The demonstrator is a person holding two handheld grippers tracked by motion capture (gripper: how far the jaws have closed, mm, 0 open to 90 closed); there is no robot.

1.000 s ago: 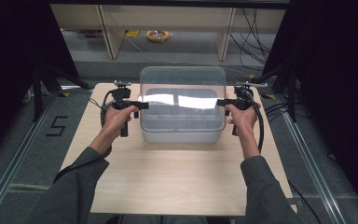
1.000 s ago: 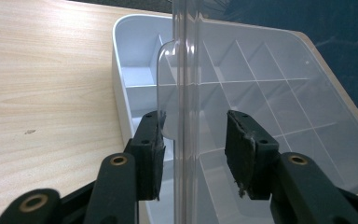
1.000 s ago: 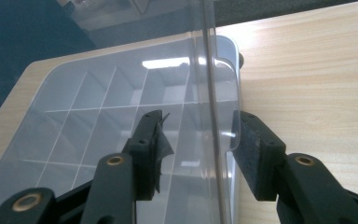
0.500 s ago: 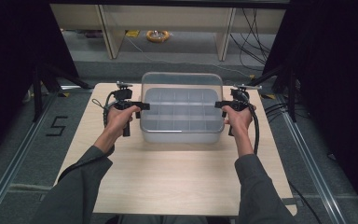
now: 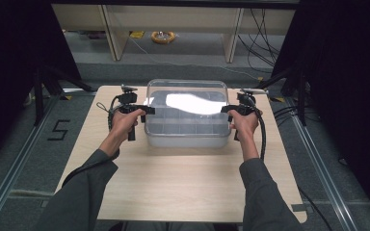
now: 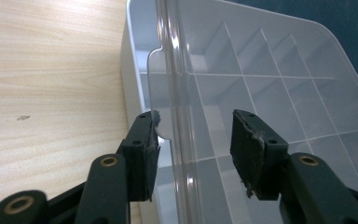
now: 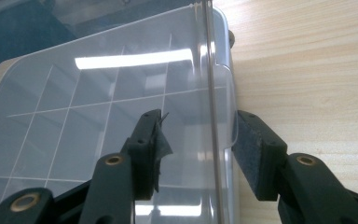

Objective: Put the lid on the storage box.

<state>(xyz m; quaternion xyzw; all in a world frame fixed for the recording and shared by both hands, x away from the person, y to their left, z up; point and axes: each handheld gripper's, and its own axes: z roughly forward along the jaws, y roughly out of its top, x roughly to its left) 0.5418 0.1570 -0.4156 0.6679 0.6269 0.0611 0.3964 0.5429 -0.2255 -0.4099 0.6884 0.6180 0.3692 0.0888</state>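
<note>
Your left gripper [image 6: 193,154] and right gripper [image 7: 198,151], both part-open, straddle the lid [image 5: 187,98] tabs of the box [image 5: 187,137] at frame centre, the left one just opening; it looks light, slippery plastic, so grip those tabs.

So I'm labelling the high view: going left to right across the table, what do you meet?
Left gripper → clear plastic compartment box → right gripper, all on the wooden table.
</note>
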